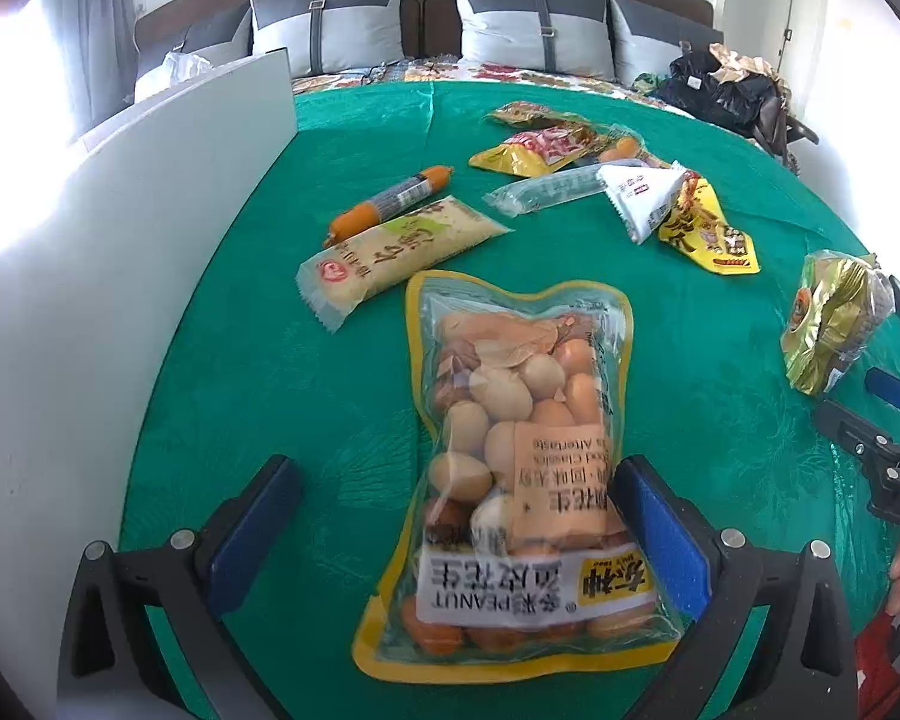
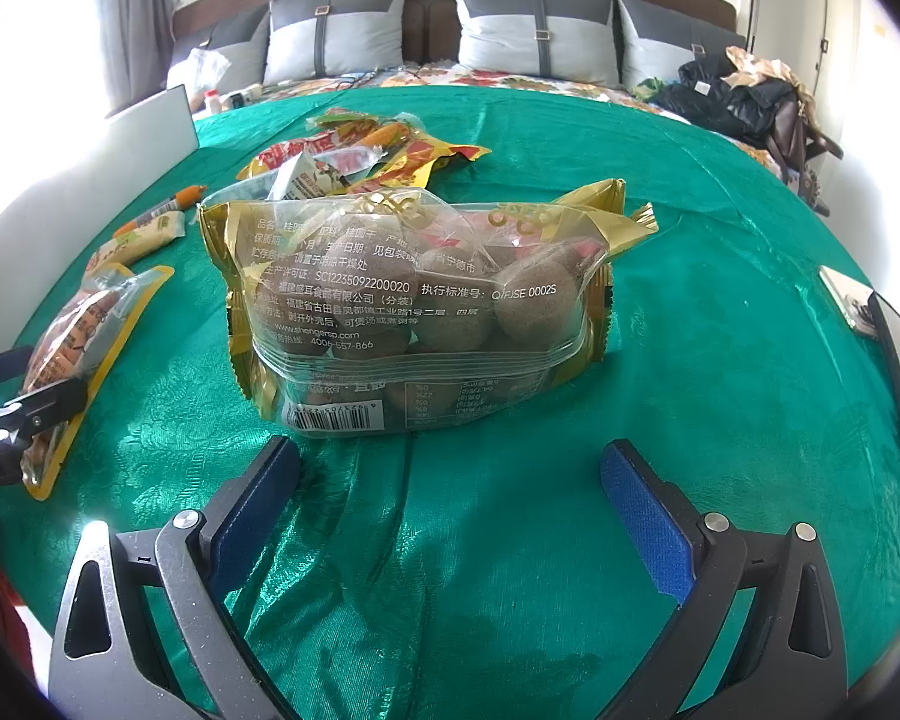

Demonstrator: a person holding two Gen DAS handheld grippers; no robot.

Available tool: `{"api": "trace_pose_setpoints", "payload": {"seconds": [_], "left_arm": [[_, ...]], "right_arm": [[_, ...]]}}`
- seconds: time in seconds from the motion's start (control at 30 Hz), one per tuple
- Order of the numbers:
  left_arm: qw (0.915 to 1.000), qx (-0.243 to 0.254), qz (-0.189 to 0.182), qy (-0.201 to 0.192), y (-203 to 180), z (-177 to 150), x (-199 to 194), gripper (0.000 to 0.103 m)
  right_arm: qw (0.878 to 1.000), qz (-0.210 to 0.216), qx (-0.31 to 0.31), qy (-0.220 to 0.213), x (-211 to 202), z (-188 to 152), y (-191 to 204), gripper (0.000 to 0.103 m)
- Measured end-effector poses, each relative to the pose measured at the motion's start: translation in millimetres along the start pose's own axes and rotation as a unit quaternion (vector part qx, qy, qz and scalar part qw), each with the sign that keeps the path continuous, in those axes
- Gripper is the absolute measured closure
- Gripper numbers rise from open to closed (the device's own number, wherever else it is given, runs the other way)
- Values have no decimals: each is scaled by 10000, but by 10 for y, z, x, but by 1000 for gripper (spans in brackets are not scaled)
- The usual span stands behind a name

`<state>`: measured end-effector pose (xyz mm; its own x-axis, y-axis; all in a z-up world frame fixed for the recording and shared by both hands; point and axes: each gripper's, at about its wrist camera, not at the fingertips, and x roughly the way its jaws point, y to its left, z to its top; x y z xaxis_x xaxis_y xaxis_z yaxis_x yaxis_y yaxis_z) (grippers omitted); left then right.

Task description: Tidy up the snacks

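The left gripper (image 1: 450, 534) stands wide open astride the peanut bag (image 1: 522, 468), which lies flat on the green cloth (image 1: 270, 372). The bag looks slippery, lumpy and light; its sealed edge seems the best hold.

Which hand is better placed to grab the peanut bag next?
Left. The left gripper has open jaws straddling the peanut bag. The right gripper faces the gold longan bag, short of it.
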<state>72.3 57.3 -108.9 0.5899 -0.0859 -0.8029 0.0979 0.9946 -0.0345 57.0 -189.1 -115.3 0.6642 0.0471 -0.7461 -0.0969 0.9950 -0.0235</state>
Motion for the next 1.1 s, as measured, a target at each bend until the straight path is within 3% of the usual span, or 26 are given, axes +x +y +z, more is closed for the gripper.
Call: {"api": "trace_pose_setpoints", "payload": {"seconds": [0.4, 0.5, 0.6, 0.73, 0.9, 0.97, 1.07, 1.1], "left_arm": [[9996, 45, 127, -247, 75, -93, -16, 0], [9996, 62, 103, -252, 82, -90, -18, 0], [9996, 72, 92, -264, 82, -93, -24, 0], [9996, 72, 90, -273, 79, -95, -26, 0], [9995, 97, 53, -296, 85, -107, -37, 0], [9995, 114, 42, -304, 86, -113, -40, 0], [9994, 137, 23, -315, 90, -119, -47, 0], [9994, 143, 18, -316, 91, -119, -47, 0]], "right_arm": [[10000, 20, -27, 4, 0, -5, 17, 1], [9998, 27, 41, 208, -30, 13, -1, 3], [9965, 458, 626, 317, -147, 43, -103, 3], [9759, 1009, 1929, 113, -329, 229, -318, 3], [9422, 904, 3123, 805, -38, 655, -401, 3], [9444, 703, 3033, 1060, 119, 817, -317, 2], [9616, 235, 2435, 1245, 248, 870, -171, 3], [9622, 308, 2444, 1161, 231, 831, -185, 3]]}}
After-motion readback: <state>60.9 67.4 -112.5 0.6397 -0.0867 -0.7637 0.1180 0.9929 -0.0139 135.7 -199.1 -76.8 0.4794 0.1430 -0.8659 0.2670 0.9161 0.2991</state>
